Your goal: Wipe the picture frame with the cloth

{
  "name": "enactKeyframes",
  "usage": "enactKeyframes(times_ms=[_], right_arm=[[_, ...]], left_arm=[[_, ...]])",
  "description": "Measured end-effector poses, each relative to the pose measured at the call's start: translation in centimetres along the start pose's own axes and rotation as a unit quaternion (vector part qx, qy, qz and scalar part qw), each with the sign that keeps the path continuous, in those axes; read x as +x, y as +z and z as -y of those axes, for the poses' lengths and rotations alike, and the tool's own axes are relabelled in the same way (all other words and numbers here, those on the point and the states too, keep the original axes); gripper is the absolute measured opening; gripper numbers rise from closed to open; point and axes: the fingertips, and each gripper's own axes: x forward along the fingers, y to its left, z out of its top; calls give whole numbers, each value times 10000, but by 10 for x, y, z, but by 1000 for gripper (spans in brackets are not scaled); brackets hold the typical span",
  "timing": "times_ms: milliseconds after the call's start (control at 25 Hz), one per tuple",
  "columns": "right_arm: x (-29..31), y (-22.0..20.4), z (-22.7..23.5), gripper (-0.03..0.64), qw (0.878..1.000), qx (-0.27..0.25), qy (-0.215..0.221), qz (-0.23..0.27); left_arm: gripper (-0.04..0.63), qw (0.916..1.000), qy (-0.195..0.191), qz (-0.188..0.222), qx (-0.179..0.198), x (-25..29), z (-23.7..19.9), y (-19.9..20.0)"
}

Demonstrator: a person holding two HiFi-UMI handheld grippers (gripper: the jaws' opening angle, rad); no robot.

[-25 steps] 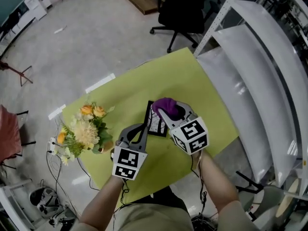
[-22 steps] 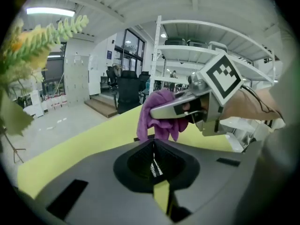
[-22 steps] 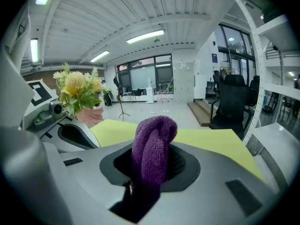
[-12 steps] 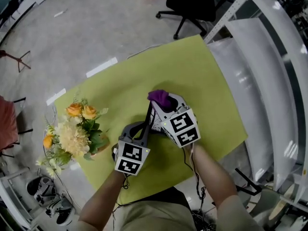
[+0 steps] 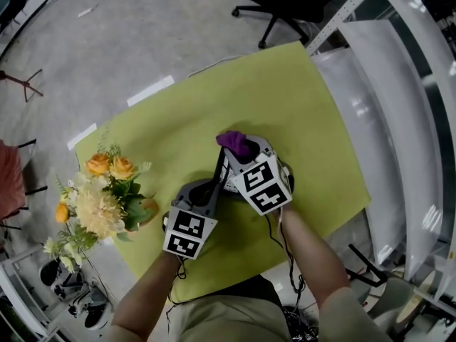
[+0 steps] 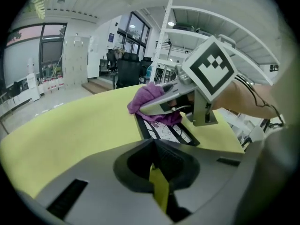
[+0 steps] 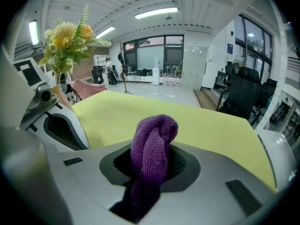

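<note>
Office-like lab — swivel chair [image 5: 288, 2], metal shelving [image 5: 399, 84], concrete floor [image 5: 142, 27].

The black-bordered picture frame [image 6: 165, 130] shows only its middle. The purple terry cloth [image 6: 149, 100] held in the right tool [image 6: 140, 108] covers its far end, and the grey body of the left tool [image 6: 153, 149] hides its near end. Its printed pattern is too small to make out.
</note>
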Motion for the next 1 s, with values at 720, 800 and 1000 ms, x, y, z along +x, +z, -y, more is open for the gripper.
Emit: enactKeyframes(times_ms=[720, 800, 1000], right_arm=[[-77, -29, 44, 107, 9959, 474, -730, -252], [-84, -11, 33, 106, 9975, 425, -553, 58], [-58, 31, -16, 107, 9981, 179, 140, 573]], left_arm=[[8, 9999, -61, 81, -84, 1, -1, 1], [8, 9999, -54, 104, -80, 0, -1, 0], [8, 9999, -39, 130, -48, 0, -1, 0]])
